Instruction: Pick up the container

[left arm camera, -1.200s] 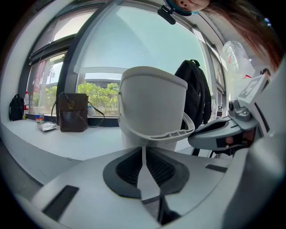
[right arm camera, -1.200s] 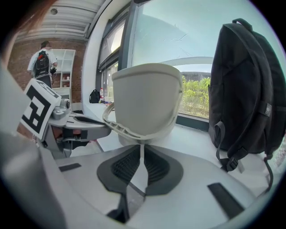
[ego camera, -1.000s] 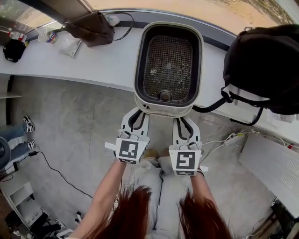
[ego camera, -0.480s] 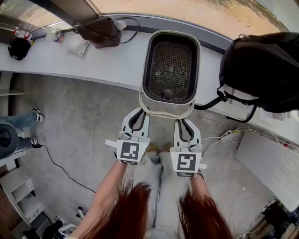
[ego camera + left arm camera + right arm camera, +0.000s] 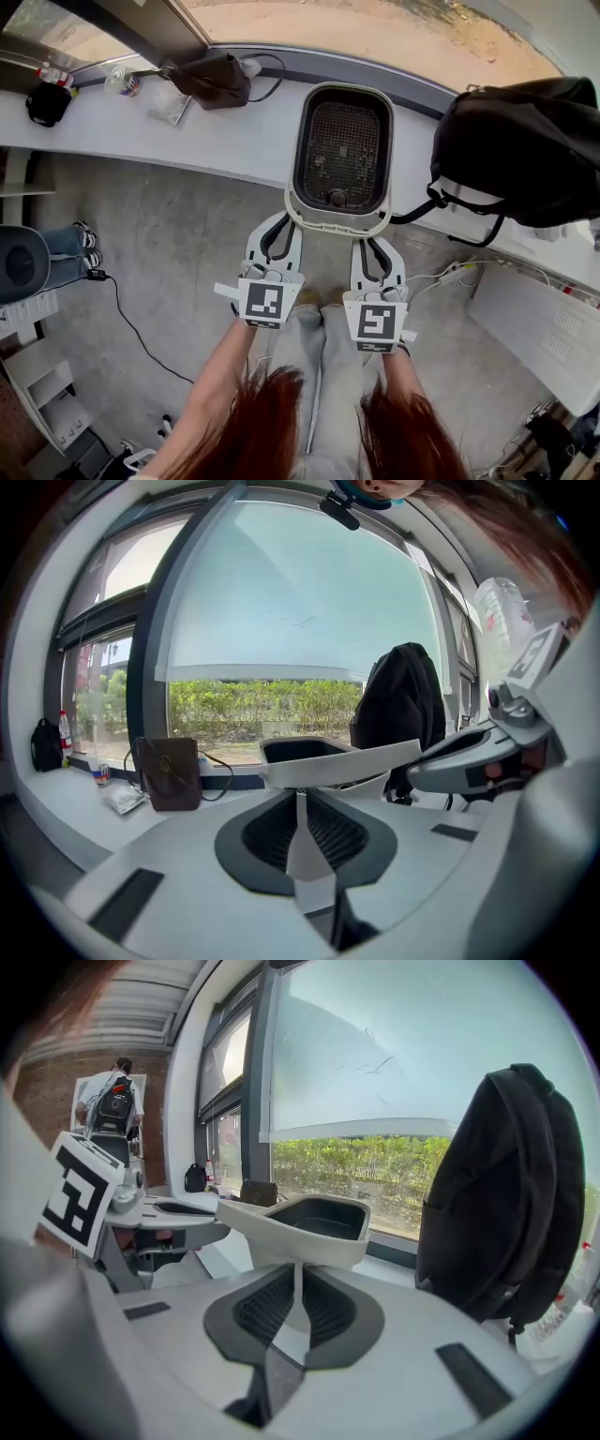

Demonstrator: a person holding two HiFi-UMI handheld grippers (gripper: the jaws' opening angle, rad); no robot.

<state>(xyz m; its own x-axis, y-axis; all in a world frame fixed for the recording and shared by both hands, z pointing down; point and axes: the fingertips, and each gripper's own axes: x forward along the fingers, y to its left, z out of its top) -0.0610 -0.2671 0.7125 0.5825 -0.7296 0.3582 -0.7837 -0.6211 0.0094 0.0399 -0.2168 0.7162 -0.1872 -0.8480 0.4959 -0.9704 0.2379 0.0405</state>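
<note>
The container point(image 5: 340, 155) is a cream tub with a dark inside and a mesh floor. It hangs over the front edge of the white counter point(image 5: 187, 136). My left gripper point(image 5: 285, 219) is shut on the left part of its near lip. My right gripper point(image 5: 362, 240) is shut on the right part of the same lip. In the left gripper view the lip point(image 5: 337, 764) runs across just past the closed left gripper point(image 5: 298, 795). The right gripper view shows the tub point(image 5: 314, 1222) sitting above the closed right gripper point(image 5: 298, 1269).
A black backpack point(image 5: 516, 150) stands on the counter right beside the container. A brown bag point(image 5: 211, 80), a small clear packet point(image 5: 172, 105), a bottle point(image 5: 56, 75) and a black pouch point(image 5: 42, 103) sit at the back left. Cables point(image 5: 127, 319) and a white panel point(image 5: 544, 328) lie below.
Both grippers have risen together with the container still clamped by its near lip. The counter and the things on it look smaller and further below.
</note>
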